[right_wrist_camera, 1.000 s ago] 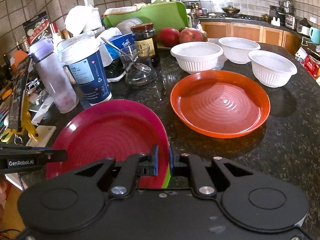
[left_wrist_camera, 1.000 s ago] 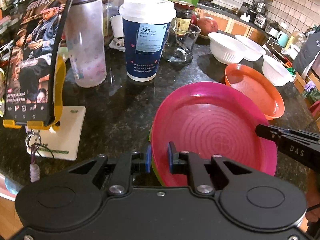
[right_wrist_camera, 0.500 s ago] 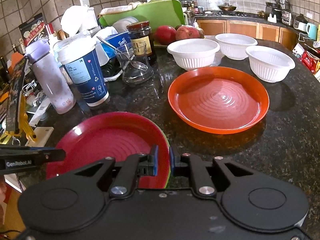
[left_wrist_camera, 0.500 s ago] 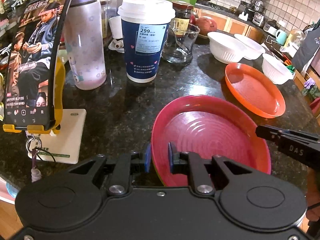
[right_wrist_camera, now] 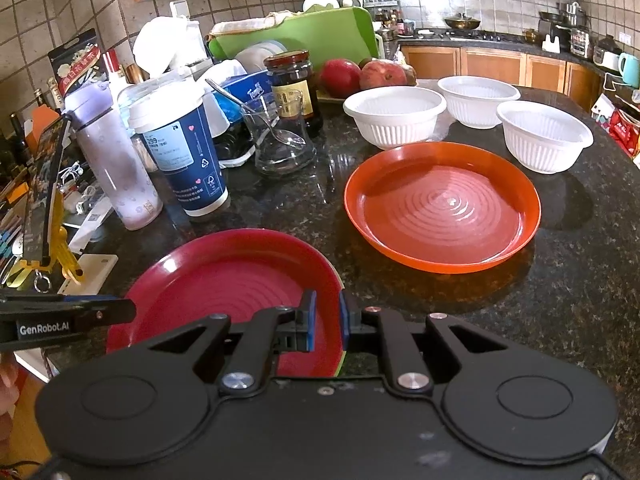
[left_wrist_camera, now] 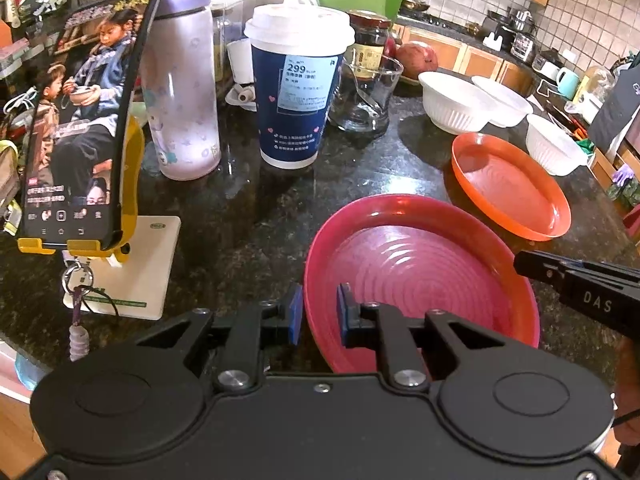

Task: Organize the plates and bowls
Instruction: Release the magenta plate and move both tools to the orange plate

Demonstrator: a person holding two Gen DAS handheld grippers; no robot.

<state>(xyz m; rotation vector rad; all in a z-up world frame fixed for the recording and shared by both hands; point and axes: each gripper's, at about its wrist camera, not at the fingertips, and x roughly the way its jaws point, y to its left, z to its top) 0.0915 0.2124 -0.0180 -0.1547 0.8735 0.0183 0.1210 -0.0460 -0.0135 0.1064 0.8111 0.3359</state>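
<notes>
Two grippers meet over one red plate (left_wrist_camera: 420,276) that sits low on the dark stone counter (left_wrist_camera: 248,216), near its front edge. Starting at the far left of the left wrist view, a phone (left_wrist_camera: 80,128) stands upright in a yellow holder (left_wrist_camera: 128,184) on a white base, with a pale purple bottle (left_wrist_camera: 180,92) behind it and a tall blue paper cup (left_wrist_camera: 296,92) with a white lid beside that. A glass jug (left_wrist_camera: 368,96) with a spoon in it and a dark jar (left_wrist_camera: 366,44) follow, then the red plate in the foreground. The left gripper (left_wrist_camera: 318,312) straddles the plate's left rim; its jaws are opening, with the rim between the blue pads (left_wrist_camera: 295,312) and a sliver of gap showing on each side. The right gripper (right_wrist_camera: 327,320) sits on the opposite rim of the same plate, jaws narrow, the rim between its pads; a thin green edge shows just under the red rim there, though I cannot tell what it belongs to. Further right, apart from the red plate, lies an orange plate (right_wrist_camera: 442,208), flat and empty. Behind it three white ribbed bowls (right_wrist_camera: 394,122) stand side by side in a loose row, with two red fruits (right_wrist_camera: 362,74) beyond the nearest bowl and a green board (right_wrist_camera: 320,36) leaning behind those.
</notes>
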